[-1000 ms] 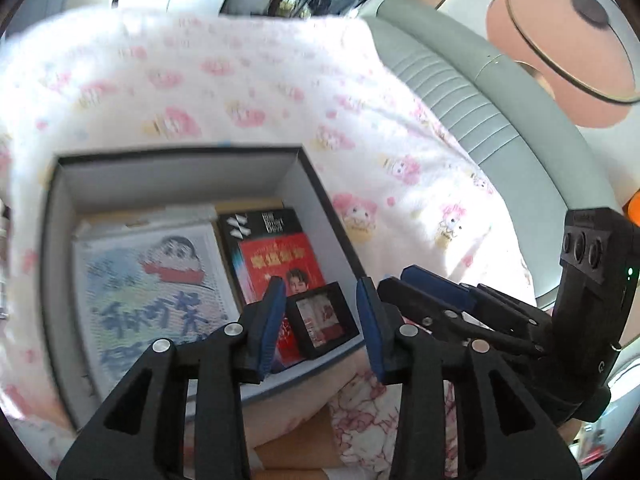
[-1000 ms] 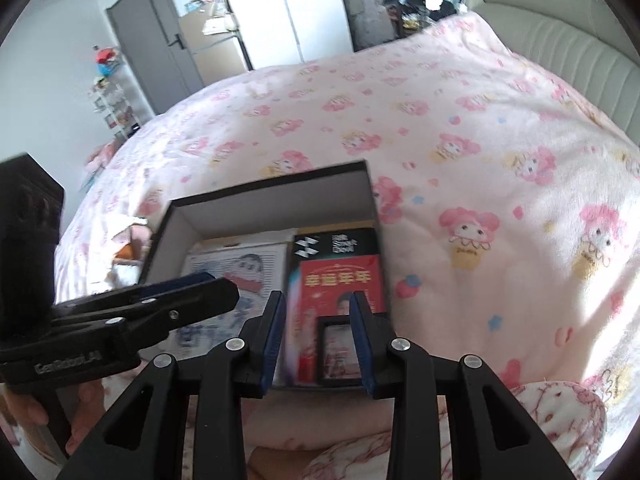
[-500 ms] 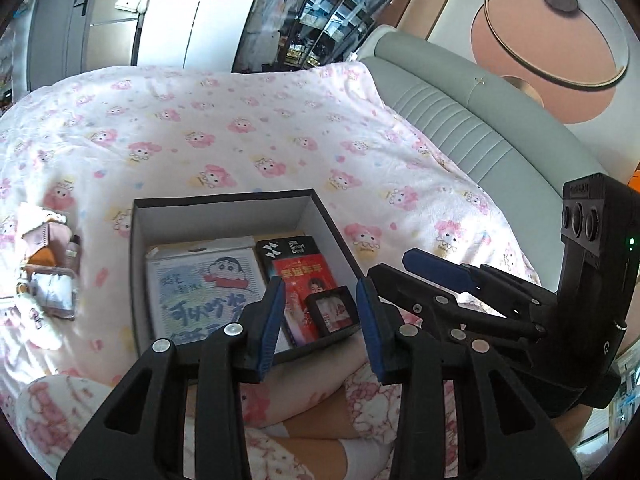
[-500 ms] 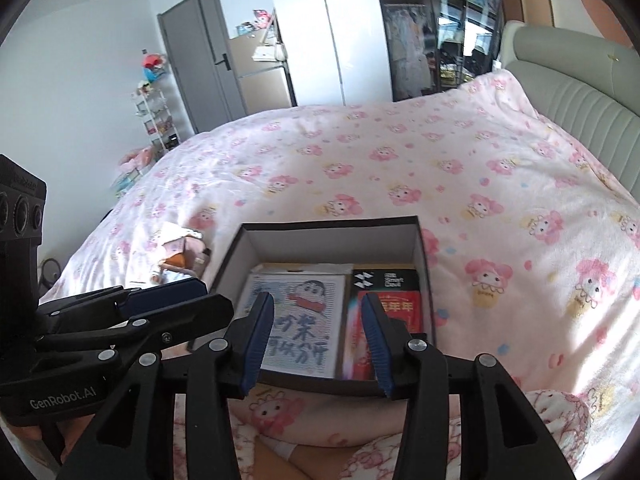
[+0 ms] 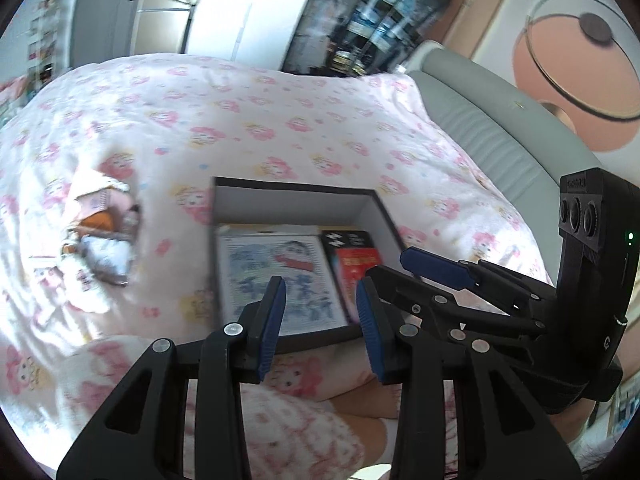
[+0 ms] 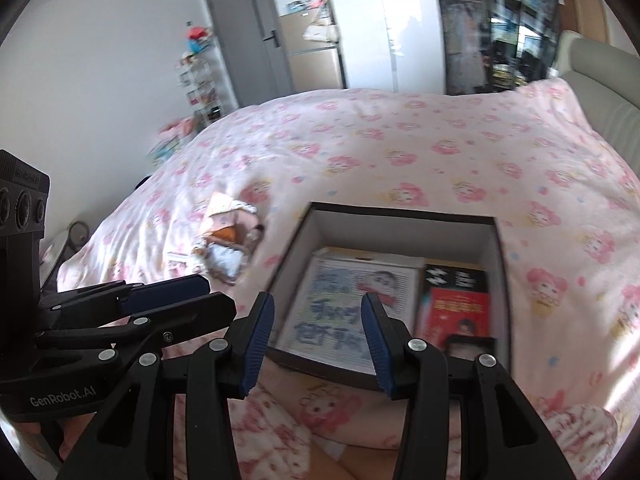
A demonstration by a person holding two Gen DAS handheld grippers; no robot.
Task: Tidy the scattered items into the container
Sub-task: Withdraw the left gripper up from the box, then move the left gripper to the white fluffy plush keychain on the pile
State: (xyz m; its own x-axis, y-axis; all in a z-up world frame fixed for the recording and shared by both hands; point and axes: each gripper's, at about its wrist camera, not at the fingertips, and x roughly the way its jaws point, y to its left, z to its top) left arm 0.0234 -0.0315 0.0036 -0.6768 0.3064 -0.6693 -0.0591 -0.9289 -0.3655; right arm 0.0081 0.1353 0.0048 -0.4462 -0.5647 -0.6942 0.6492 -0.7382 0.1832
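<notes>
Two claws (image 5: 320,320) (image 6: 316,336) released, empty; box (image 6: 400,228) ahead; scattered items (image 6: 228,240) left.

On the bed (image 6: 460,152) sits the box (image 6: 400,232), holding a drawing pad (image 6: 352,300) left of a booklet (image 6: 458,304); scattered items (image 6: 228,240) lie to its left.

Open dark box (image 6: 400,216) on bed, holds cartoon print (image 6: 352,304), red booklet (image 6: 460,312) (flat); small clutter pile (image 6: 228,240) lies left, apart.
</notes>
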